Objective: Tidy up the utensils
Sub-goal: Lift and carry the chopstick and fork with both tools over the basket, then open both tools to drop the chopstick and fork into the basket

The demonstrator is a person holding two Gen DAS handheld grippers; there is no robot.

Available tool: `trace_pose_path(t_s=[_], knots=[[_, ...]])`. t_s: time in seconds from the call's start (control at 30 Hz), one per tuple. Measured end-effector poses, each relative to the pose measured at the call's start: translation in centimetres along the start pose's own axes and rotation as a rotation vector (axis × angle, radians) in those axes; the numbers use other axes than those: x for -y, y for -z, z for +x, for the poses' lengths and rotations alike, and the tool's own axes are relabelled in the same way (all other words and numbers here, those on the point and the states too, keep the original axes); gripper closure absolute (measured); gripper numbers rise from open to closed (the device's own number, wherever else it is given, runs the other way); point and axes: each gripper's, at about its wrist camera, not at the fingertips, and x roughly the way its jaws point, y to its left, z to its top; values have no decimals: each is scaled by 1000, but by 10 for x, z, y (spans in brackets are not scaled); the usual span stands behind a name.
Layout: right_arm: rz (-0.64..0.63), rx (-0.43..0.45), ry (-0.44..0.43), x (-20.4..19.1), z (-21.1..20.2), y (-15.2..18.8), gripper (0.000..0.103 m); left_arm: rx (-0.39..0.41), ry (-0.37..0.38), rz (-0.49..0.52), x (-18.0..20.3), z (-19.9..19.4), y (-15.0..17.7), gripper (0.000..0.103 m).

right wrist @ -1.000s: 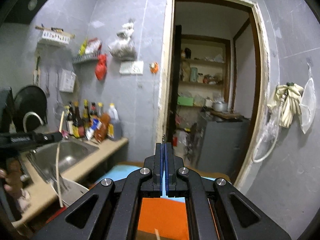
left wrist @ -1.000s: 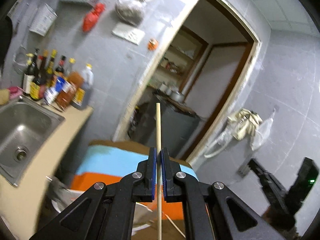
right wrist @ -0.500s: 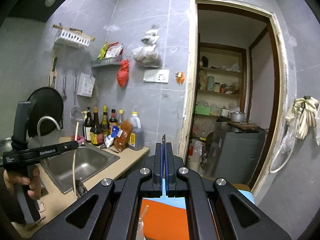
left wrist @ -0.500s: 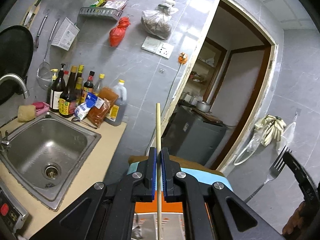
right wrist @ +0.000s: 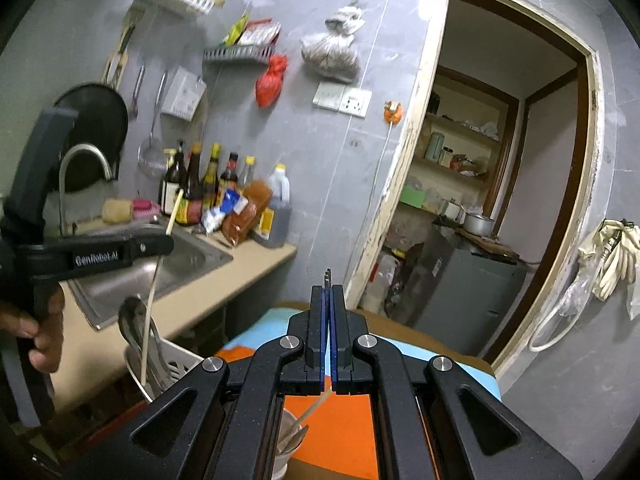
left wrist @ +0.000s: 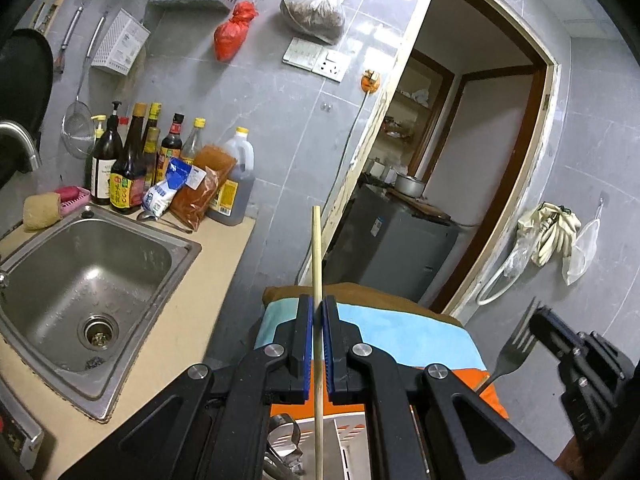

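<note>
Both of your hands have dropped and swung since a second ago, so the steel sink (left wrist: 86, 276) now fills the left of your left view. Your left gripper (left wrist: 318, 344) is clamped on a thin, pale wooden chopstick (left wrist: 317, 264) standing upright, and your right gripper (right wrist: 329, 340) is pinched on a metal fork (left wrist: 514, 350). Only the left view shows the fork's tines pointing up; only the right view shows the chopstick's lower end reaching down into a slotted white holder (right wrist: 176, 360) among spoons.
</note>
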Motion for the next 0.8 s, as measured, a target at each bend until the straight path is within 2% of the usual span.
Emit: trace_pose_path(t_s=[0.3,0.43,0.67,0.77,0.8], knots=[[-7,-72,-25,-9,15,13,101,-5,4,4,1,11,11,98],[9,-103,-38,-8,16,18,101,-31,35,1,2,14,14,98],[51,-89,-38,4,11,15,101,-83,63,-12,0,17,13,97],[88,-76,-28,14,6,12,98,-87,75,4,4,14,11,92],[119,-66,-13,23,2,11,93,-88,80,9,5,13,10,86]])
